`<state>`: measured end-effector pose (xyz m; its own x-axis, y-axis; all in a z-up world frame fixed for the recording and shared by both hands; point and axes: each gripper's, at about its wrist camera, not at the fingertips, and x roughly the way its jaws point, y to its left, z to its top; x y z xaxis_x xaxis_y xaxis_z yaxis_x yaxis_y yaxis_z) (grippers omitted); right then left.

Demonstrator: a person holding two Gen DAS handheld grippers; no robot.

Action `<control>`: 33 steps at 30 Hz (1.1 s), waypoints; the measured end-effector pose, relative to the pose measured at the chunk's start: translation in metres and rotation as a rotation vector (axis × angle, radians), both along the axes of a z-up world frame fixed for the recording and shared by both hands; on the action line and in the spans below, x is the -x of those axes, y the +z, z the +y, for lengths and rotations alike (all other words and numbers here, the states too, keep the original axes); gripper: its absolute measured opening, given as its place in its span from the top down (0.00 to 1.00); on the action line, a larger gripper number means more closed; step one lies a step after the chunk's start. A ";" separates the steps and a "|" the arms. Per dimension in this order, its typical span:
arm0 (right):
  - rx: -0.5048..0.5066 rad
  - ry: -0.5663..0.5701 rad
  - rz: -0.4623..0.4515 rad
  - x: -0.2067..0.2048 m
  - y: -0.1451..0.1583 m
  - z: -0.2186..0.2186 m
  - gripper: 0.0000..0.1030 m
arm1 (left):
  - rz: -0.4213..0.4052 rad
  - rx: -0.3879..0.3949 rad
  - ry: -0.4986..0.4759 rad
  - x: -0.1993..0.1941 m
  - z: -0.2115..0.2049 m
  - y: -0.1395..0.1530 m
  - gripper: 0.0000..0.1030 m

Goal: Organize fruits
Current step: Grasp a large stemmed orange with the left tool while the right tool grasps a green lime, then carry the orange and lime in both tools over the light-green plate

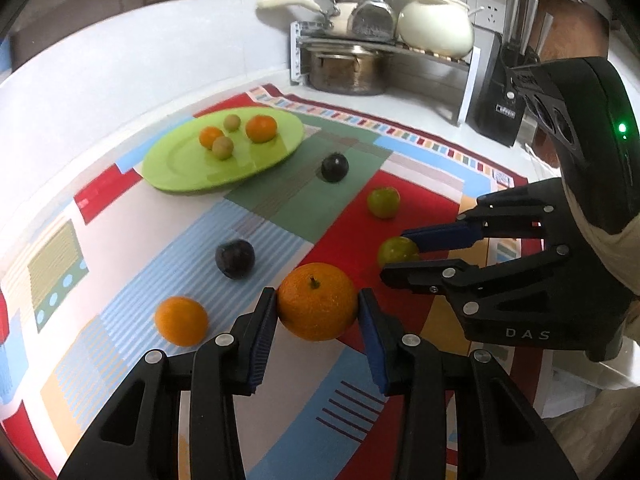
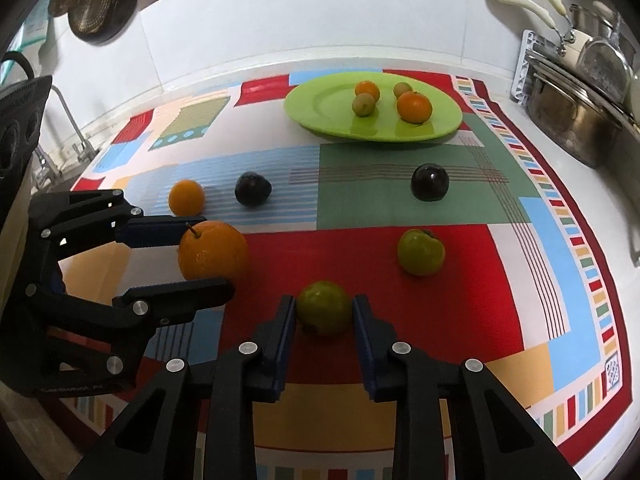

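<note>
My left gripper point(image 1: 317, 308) is shut on a big orange point(image 1: 316, 306), which rests on the patterned cloth; it also shows in the right wrist view point(image 2: 214, 250). My right gripper point(image 2: 324, 310) is shut on a green fruit point(image 2: 323, 307), seen from the left wrist too point(image 1: 396, 250). On the cloth lie a small orange point(image 1: 181, 321), two dark plums point(image 1: 235, 258) point(image 1: 334, 167) and another green fruit point(image 1: 383, 201). The green plate point(image 1: 180, 164) at the far side holds two oranges point(image 1: 261, 129) and two small green-brown fruits point(image 1: 222, 147).
A rack with steel pots point(image 1: 346, 70) and a cream pot point(image 1: 436, 28) stands at the back right of the counter. A black knife block point(image 1: 498, 96) stands beside it. A faucet point(image 2: 66, 120) and a hanging strainer point(image 2: 92, 0) are at the left.
</note>
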<state>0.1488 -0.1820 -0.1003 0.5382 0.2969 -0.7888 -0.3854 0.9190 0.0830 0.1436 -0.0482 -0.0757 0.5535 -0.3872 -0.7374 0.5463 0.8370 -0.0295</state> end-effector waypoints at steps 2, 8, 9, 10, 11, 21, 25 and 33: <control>-0.006 -0.007 -0.017 0.002 0.006 0.001 0.71 | -0.019 0.007 0.007 0.002 0.003 0.006 0.61; -0.029 -0.021 -0.065 0.010 0.024 0.004 0.71 | -0.064 0.022 0.035 0.007 0.011 0.026 0.61; -0.036 -0.026 -0.076 0.011 0.028 0.004 0.71 | -0.069 0.023 0.041 0.007 0.011 0.029 0.61; -0.041 -0.028 -0.083 0.012 0.030 0.004 0.71 | -0.074 0.026 0.049 0.008 0.012 0.032 0.61; -0.047 -0.033 -0.093 0.013 0.034 0.004 0.71 | -0.080 0.031 0.054 0.008 0.013 0.035 0.61; -0.104 -0.081 -0.201 0.015 0.070 0.008 0.71 | -0.177 0.059 0.097 0.006 0.024 0.072 0.61; -0.122 -0.096 -0.235 0.012 0.082 0.009 0.71 | -0.195 0.066 0.115 -0.001 0.027 0.082 0.61; -0.143 -0.108 -0.269 -0.011 0.102 0.010 0.71 | -0.260 0.062 0.145 -0.021 0.031 0.101 0.61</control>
